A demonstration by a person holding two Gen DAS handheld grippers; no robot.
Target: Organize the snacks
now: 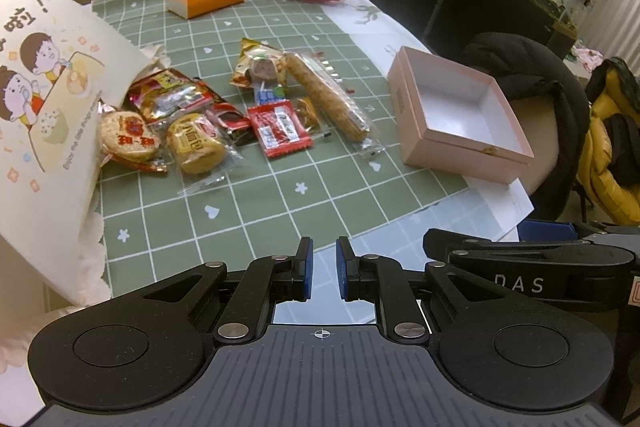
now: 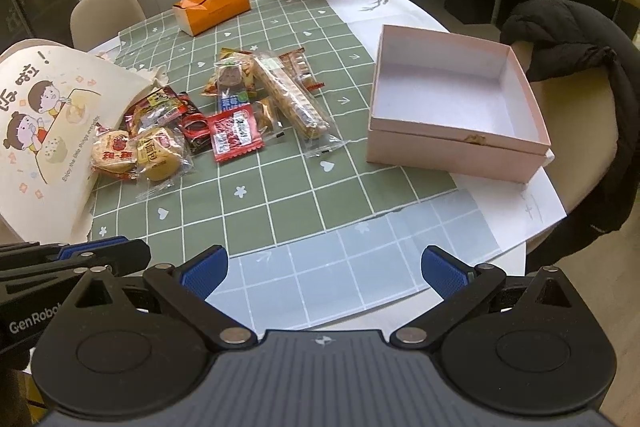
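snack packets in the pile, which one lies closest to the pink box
The long clear-wrapped cereal bar, lying diagonally at the pile's right edge, its lower end pointing toward the pink box. The other packets sit further left.

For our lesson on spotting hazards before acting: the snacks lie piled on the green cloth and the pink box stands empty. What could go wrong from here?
1. The snack pile overlaps, so a grab may drag neighbours along.
2. The long cracker stick looks brittle; a hard squeeze from the open right claw might crack it.
3. The pink box sits near the table edge; a push could slide it off.
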